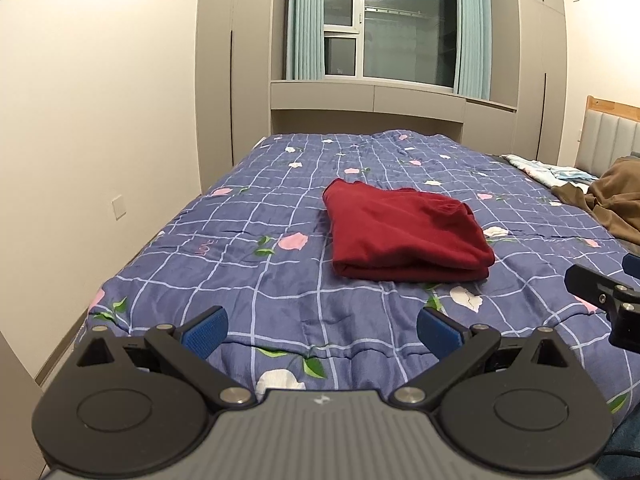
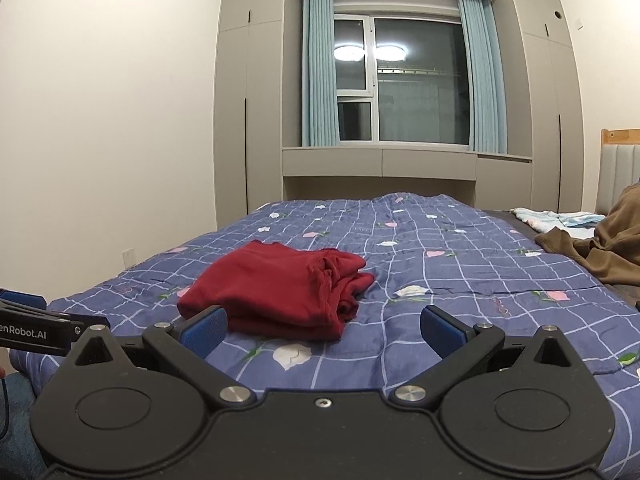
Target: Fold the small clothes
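Observation:
A dark red garment (image 1: 404, 232) lies folded in a neat stack on the blue checked bedspread (image 1: 248, 240). It also shows in the right wrist view (image 2: 280, 288). My left gripper (image 1: 322, 330) is open and empty, hovering over the near edge of the bed, short of the garment. My right gripper (image 2: 324, 328) is open and empty, just in front of the garment's near edge, its left pad (image 2: 204, 330) close to the fabric. Each gripper shows at the edge of the other's view.
A brown garment (image 2: 600, 252) and a pale patterned cloth (image 2: 548, 216) lie at the right side of the bed by the headboard (image 2: 620, 172). Wardrobes and a curtained window (image 2: 400, 80) stand behind the bed. A wall runs along the left.

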